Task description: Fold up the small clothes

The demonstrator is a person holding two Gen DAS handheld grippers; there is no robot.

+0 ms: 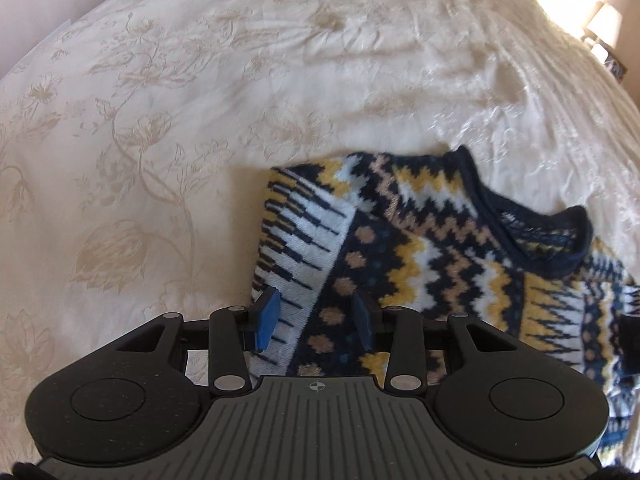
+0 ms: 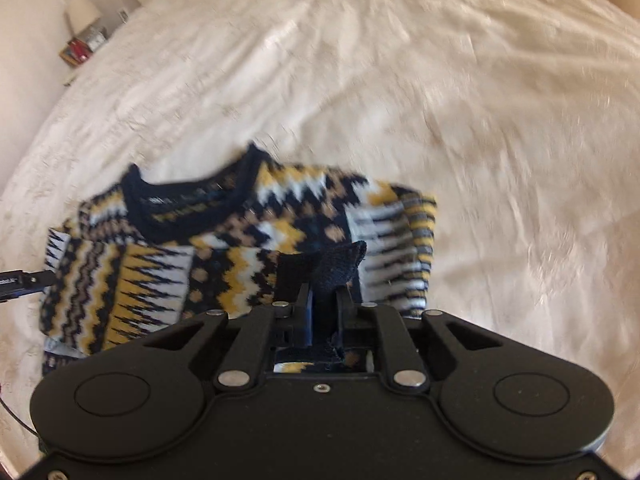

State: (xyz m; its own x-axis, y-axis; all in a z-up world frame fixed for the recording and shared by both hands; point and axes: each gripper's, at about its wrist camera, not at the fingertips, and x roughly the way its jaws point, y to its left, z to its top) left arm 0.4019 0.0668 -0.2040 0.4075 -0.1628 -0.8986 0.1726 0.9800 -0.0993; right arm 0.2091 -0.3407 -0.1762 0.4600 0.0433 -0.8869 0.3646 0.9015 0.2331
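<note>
A small knitted sweater (image 1: 432,248) in navy, yellow, white and tan zigzags lies on the bed with its navy collar (image 1: 532,232) facing away. The left sleeve is folded in over the body. My left gripper (image 1: 316,318) hovers low over that folded sleeve, its blue pads (image 1: 267,316) apart and the fabric lying flat beneath them. In the right wrist view the same sweater (image 2: 224,248) shows, and my right gripper (image 2: 325,300) is shut on the dark navy cuff (image 2: 340,262) of the other sleeve, which bunches up between the fingers. The right wrist view is blurred.
A cream floral bedspread (image 1: 168,128) covers the whole bed and is wrinkled toward the far side (image 2: 400,80). A bedside table with a lamp (image 2: 82,12) and small items (image 2: 78,50) stands beyond the far left corner. A tip of the left gripper (image 2: 24,280) enters at the left edge.
</note>
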